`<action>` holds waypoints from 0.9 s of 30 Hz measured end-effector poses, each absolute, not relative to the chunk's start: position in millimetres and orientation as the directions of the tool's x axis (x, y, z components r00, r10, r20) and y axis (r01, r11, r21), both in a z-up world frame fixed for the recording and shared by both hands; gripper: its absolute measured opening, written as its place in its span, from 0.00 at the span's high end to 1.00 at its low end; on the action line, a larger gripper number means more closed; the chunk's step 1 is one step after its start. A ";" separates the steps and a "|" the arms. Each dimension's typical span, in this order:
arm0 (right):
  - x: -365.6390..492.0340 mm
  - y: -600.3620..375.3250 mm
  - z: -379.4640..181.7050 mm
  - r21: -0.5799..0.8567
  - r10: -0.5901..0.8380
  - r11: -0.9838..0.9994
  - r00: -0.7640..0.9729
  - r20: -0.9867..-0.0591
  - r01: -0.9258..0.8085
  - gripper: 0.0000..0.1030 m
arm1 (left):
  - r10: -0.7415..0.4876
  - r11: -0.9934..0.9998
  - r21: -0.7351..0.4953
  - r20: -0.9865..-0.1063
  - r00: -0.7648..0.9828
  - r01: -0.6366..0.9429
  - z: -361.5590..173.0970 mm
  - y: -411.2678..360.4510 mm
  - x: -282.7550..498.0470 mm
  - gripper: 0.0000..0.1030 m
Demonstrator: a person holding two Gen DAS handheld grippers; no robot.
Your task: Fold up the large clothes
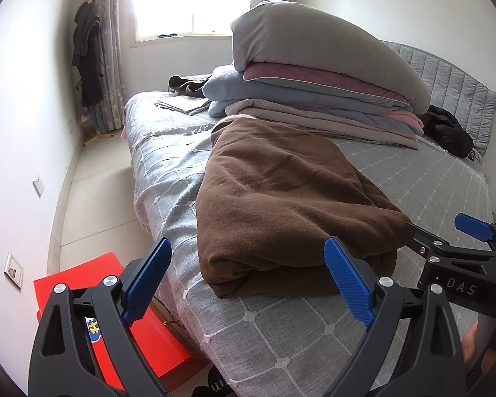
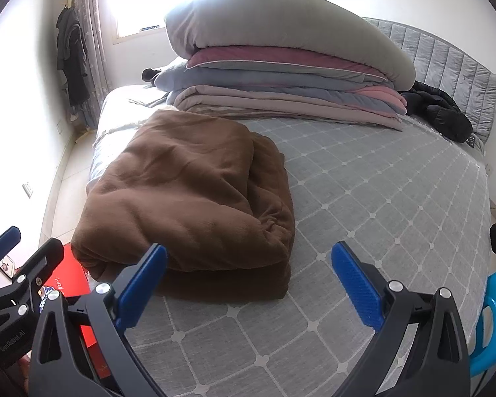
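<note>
A large brown fleece garment [image 1: 281, 205] lies folded into a thick rectangular bundle on the grey checked bed [image 1: 314, 330]. It also shows in the right wrist view [image 2: 195, 198]. My left gripper [image 1: 248, 284] is open and empty, hovering just in front of the bundle's near edge. My right gripper [image 2: 248, 284] is open and empty, near the bundle's near right corner. In the left wrist view the right gripper [image 1: 446, 235] shows at the right, one finger beside the bundle's right edge. The left gripper [image 2: 13, 258] shows at the left of the right wrist view.
A stack of folded quilts [image 1: 314, 79] topped by a grey one lies at the back of the bed. A black jacket [image 1: 446, 129] lies by the headboard. A red box [image 1: 122, 314] sits on the floor left of the bed. A blue chair [image 2: 492, 317] stands at the right.
</note>
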State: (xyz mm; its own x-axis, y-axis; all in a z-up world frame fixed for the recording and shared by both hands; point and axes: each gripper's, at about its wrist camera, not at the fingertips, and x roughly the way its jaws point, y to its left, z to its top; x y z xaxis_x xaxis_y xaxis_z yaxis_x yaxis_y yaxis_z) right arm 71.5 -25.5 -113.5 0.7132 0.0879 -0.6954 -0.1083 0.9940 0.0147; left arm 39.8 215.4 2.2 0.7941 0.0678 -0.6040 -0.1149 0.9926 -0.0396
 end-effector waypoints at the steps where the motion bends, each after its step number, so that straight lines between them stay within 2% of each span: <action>1: 71.7 -25.2 -113.0 0.015 0.089 0.994 0.713 -0.696 -0.109 0.07 | 0.068 0.993 -0.040 -0.604 0.794 -0.115 2.2 215.3 39.7 0.13; 27: 67.3 -16.3 -104.1 0.011 0.090 0.994 0.739 -0.667 -0.111 0.07 | 0.114 0.992 0.019 -0.528 0.841 -0.122 17.5 207.5 28.3 0.13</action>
